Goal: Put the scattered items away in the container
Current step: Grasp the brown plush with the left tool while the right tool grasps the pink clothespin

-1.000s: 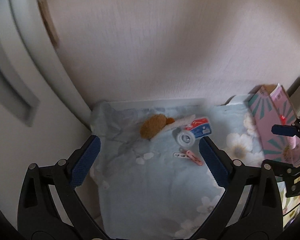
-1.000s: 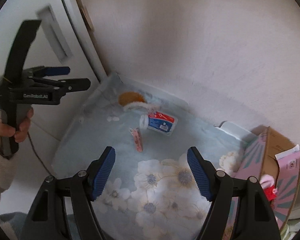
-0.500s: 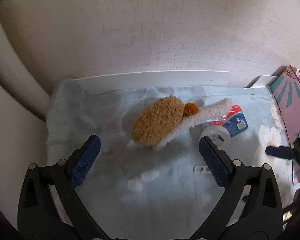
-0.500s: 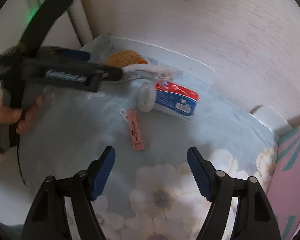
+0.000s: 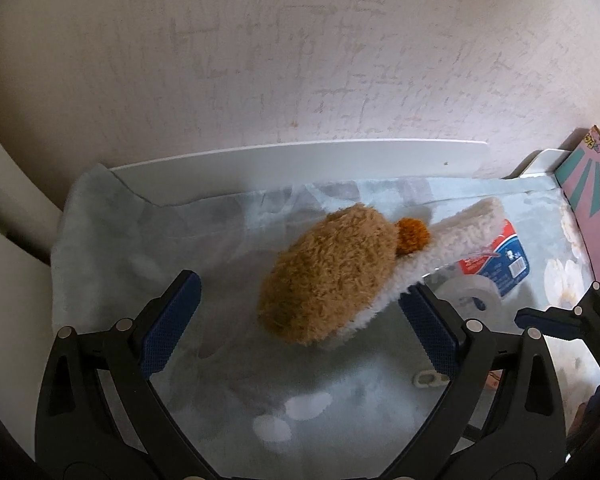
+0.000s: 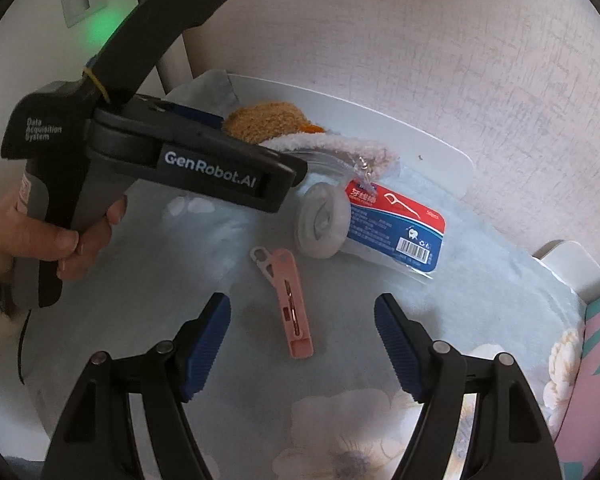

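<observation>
The pink box with teal rays (image 5: 592,216) stands at the 3 o'clock edge of the left wrist view, and only its outer wall shows, so what lies inside cannot be told. All the loose items rest on the pale blue floral cloth (image 6: 172,264), outside the box.

The left gripper (image 5: 300,326) has its jaws spread wide with nothing held; the brown plush toy (image 5: 332,276) lies in the gap between them, with the right-hand pad just beside its white fluffy edge, contact unclear. A hand (image 6: 40,236) holds this gripper at 9 o'clock in the right wrist view.

The right gripper (image 6: 302,344) is also spread apart and empty. The pink clip (image 6: 290,300) lies on the cloth between its fingers, towards 12 o'clock, touched by neither pad. Beyond it, at 1 o'clock, sit the grey sock roll (image 6: 322,222) and the floss pick packet (image 6: 396,224), touching each other.
</observation>
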Demonstrator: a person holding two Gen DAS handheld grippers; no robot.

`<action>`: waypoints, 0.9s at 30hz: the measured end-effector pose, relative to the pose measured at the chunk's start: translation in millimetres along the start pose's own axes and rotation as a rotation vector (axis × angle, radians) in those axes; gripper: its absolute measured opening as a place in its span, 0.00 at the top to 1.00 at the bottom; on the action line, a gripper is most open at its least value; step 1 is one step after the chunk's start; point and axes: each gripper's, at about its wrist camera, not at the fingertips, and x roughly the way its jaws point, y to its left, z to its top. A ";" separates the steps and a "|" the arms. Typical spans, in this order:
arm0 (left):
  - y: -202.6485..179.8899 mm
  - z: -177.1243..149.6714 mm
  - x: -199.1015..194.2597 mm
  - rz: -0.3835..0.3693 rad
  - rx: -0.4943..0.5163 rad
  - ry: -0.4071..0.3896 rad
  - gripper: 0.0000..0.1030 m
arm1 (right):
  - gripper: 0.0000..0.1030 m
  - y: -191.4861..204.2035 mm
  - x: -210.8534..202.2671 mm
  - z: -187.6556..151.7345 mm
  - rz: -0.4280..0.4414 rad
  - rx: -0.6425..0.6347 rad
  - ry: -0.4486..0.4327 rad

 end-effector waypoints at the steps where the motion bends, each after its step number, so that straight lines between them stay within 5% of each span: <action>1: 0.8 -0.4 1.4 -0.006 -0.005 0.004 0.05 | 0.32 0.4 0.8 -0.1 0.001 -0.004 -0.005; 2: 1.5 -0.6 2.8 -0.013 -0.010 0.008 0.06 | 0.33 0.9 1.4 -0.1 0.003 -0.008 -0.007; 4: 2.4 -0.9 5.0 -0.013 -0.035 0.012 0.06 | 0.54 2.8 3.5 0.3 0.011 -0.021 -0.004; 6: 0.6 -1.3 4.2 -0.012 -0.026 0.003 0.16 | 0.63 4.4 6.9 0.3 0.015 -0.028 0.001; 12: -9.0 -4.0 1.9 0.002 0.038 -0.033 0.56 | 0.77 5.7 6.9 -0.1 0.001 -0.026 -0.016; 17: -9.6 -5.5 1.2 -0.014 0.039 -0.047 0.76 | 0.87 12.4 7.2 1.3 -0.002 -0.066 -0.011; 27: -8.0 -5.4 -5.4 -0.086 0.004 -0.073 0.82 | 0.89 6.7 6.2 0.2 0.012 -0.019 -0.015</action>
